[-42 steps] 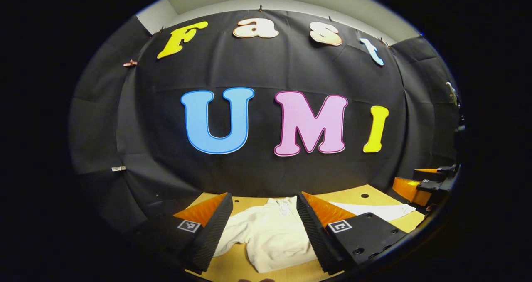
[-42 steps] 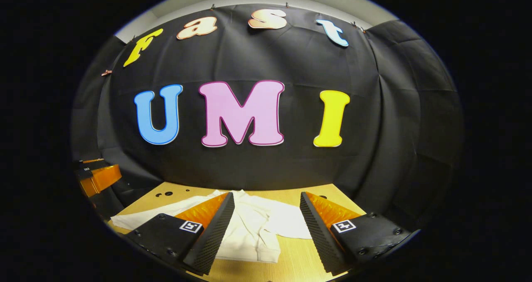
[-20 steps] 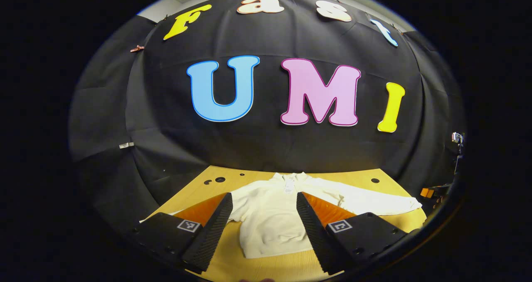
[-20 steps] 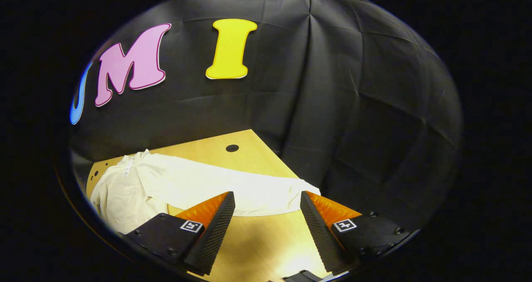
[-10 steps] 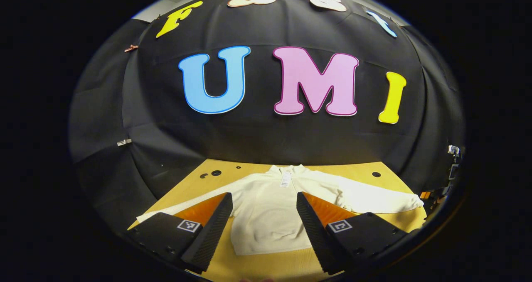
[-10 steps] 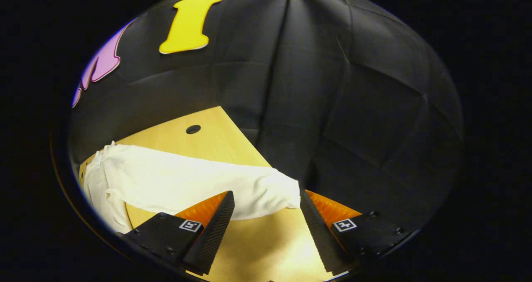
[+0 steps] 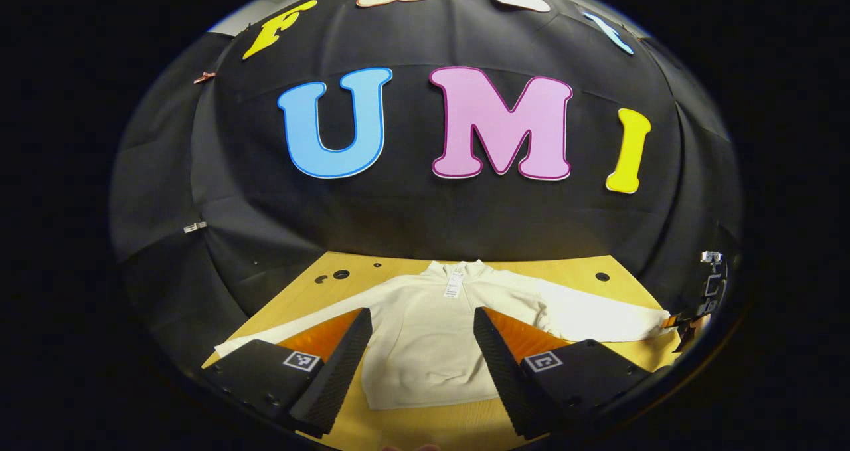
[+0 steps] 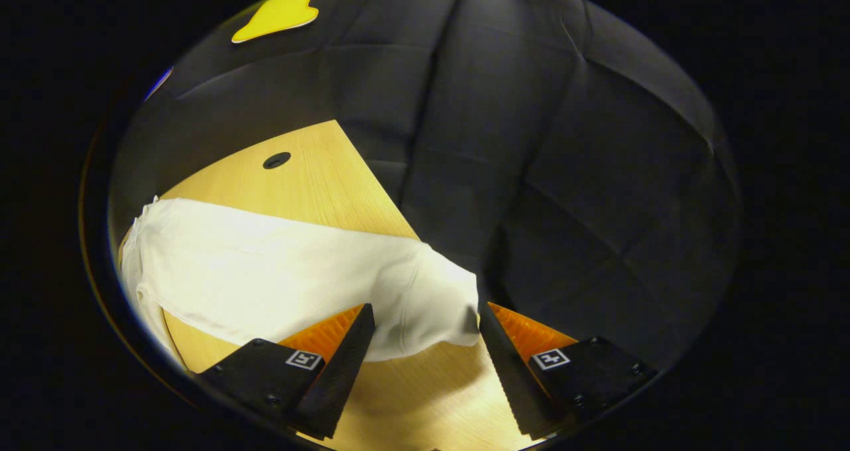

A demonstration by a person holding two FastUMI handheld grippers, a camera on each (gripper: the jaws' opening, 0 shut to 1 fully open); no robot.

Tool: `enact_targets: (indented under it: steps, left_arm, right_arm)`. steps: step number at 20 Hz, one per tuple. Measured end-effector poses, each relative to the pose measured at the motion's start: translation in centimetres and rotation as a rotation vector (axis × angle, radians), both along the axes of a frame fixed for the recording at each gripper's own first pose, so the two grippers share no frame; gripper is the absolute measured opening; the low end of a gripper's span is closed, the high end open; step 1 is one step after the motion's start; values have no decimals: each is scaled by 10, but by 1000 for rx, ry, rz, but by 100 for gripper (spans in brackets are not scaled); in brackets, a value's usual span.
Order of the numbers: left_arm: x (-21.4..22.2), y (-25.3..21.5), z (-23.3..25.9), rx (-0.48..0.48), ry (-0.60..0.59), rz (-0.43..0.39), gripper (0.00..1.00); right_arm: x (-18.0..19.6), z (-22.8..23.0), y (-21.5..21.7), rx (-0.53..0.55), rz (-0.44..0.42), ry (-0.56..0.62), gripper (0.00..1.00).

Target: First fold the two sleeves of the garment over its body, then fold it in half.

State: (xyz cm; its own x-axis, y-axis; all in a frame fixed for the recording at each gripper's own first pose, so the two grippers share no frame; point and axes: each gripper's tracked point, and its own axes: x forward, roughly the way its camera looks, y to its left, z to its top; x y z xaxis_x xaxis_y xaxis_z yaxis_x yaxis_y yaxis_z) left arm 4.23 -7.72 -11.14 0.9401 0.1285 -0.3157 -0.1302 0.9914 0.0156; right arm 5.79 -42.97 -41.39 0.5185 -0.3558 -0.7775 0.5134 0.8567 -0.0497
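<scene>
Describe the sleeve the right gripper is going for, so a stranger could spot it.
On the wooden table lies a cream garment, spread flat. Its sleeve runs towards the table's corner by the black wall; its cuff lies between the right gripper fingers, unlike the other sleeve.

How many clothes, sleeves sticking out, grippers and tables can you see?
Garment: 1
Sleeves spread out: 2, one by the left gripper, one between the open right gripper fingers
Grippers: 2
Table: 1
Total: 6

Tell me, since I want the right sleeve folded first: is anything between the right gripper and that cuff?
Nothing visible. The right gripper is open, with the cuff of the sleeve lying just ahead between its fingers on the bare table.
</scene>
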Motion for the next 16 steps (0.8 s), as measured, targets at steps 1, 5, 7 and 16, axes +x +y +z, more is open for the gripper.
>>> enact_targets:
  steps: [1, 5, 7, 16]
  left_arm:
    - [0, 1, 1, 1, 1, 3, 96]
    - [1, 6, -2, -4, 11, 21, 96]
    - [3, 5, -1, -3, 5, 21, 95]
    - [8, 2, 3, -1, -4, -1, 96]
  right_arm:
    - [0, -3, 1, 22, 0, 9, 98]
    - [-1, -3, 0, 97, -56, -21, 97]
    - [-1, -5, -1, 103, -61, -23, 97]
    - [20, -2, 26, 76, 56, -29, 30]
